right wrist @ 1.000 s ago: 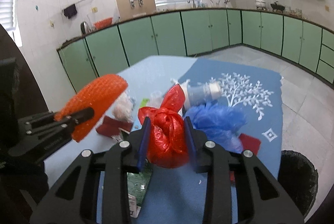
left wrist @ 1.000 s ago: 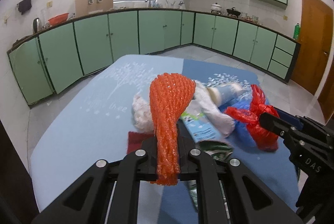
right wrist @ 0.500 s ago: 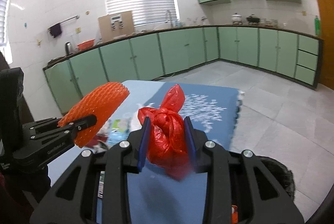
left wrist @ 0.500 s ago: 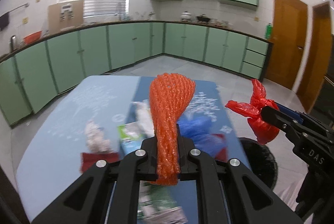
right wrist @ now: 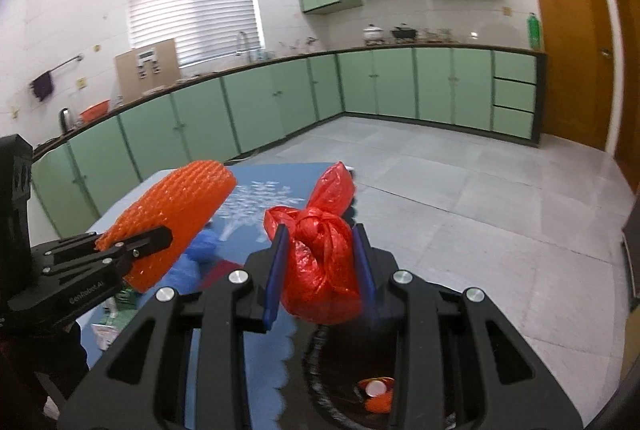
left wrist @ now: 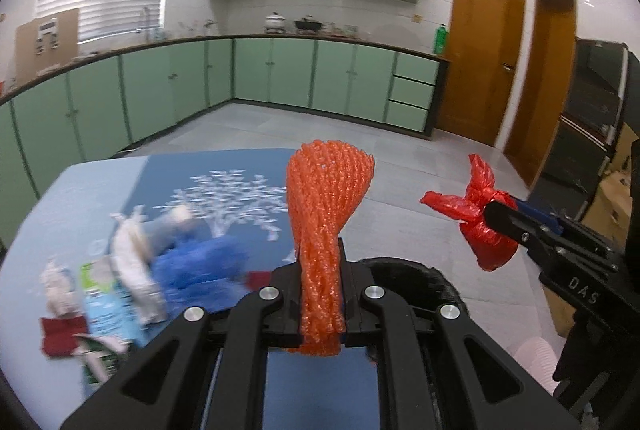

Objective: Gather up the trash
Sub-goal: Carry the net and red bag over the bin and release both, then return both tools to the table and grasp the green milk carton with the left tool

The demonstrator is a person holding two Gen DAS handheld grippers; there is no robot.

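My left gripper is shut on an orange foam net sleeve that stands up between its jaws; the same sleeve shows at the left of the right wrist view. My right gripper is shut on a knotted red plastic bag, also seen at the right of the left wrist view as the red bag. Below both grippers sits a black trash bin with an orange item inside; its rim shows behind the left gripper. Both grippers hang near the table's right edge, above the bin.
The table with a blue cloth holds several pieces of trash at its left: a blue plastic bag, white crumpled wrap, a carton, a dark red scrap. Green cabinets line the far walls; wooden doors stand right.
Both grippers have swung right, away from the trash pile on the table, carrying the orange sleeve and the red bag. The black bin has come into view under them.
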